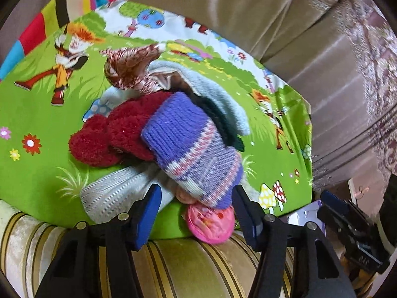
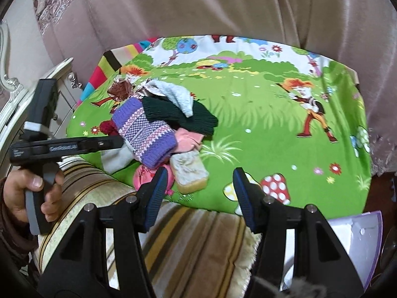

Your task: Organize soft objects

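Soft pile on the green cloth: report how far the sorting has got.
Nothing looks sorted yet. The purple knit sleeve, dark green knit, pale blue knit and sponge lie heaped together. Left gripper and right gripper are open, holding nothing. The whole pile remains.

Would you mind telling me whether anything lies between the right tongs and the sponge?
Nothing visible does. The right tongs are open, and the sponge lies just ahead at the near edge of the pile, slightly toward the left finger, beside the pink item.
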A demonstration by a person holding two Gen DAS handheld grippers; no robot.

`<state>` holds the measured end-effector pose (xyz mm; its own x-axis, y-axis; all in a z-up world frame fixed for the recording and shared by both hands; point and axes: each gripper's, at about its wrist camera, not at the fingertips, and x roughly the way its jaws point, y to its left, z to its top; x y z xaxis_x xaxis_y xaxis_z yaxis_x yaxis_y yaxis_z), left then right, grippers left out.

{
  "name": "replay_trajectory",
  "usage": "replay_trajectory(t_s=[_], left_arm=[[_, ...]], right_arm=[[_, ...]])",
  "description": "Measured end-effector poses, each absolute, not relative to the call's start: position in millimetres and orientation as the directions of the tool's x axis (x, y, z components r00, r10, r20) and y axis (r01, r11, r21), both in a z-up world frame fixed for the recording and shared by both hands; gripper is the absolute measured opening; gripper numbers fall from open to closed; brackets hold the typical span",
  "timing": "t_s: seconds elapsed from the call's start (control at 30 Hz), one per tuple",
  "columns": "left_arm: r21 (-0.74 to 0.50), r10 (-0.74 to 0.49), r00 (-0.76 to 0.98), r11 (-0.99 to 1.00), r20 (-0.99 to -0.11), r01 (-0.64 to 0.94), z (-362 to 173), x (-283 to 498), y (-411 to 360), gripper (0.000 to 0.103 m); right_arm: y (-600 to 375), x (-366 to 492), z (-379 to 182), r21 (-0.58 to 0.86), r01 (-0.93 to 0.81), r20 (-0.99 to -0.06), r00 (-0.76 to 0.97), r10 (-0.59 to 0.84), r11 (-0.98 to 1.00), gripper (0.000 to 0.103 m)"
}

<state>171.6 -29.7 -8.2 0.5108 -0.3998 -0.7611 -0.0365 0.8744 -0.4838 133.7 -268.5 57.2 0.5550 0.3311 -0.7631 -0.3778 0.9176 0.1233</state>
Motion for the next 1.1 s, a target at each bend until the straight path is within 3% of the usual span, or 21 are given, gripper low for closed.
replay_trajectory(t_s=[0.33, 0.53, 0.7, 1.1], left_arm=[[-0.535, -0.422, 0.486, 0.837, -0.765, -0.116, -30.9, 197.6, -22.4, 0.057], [-0.562, -0.444, 0.489, 0.818, -0.751, -0.12, -36.8, 204.2, -20.7, 0.041], [-0.586, -0.459, 0.51, 0.802, -0.728, -0.116, -35.6, 202.6, -18.1, 0.021], [-0.631, -0.483, 0.558, 0.769, -0.675, -0.098, -23.3, 166.9, 8.3, 0.015]], right_arm=[[-238.5, 167.2, 35.1, 0.139, -0.439, -0.791, 0.49, 0.366, 0.888, 0.059], [-221.7, 192.4, 19.0, 0.111, -0.465, -0.813, 0.466, 0.349, 0.878, 0.059], [-209.9, 211.8, 10.5, 0.078, -0.481, -0.824, 0.462, 0.328, 0.873, 0.059], [-187.6, 239.4, -6.1, 0.036, -0.515, -0.843, 0.444, 0.303, 0.856, 0.059]])
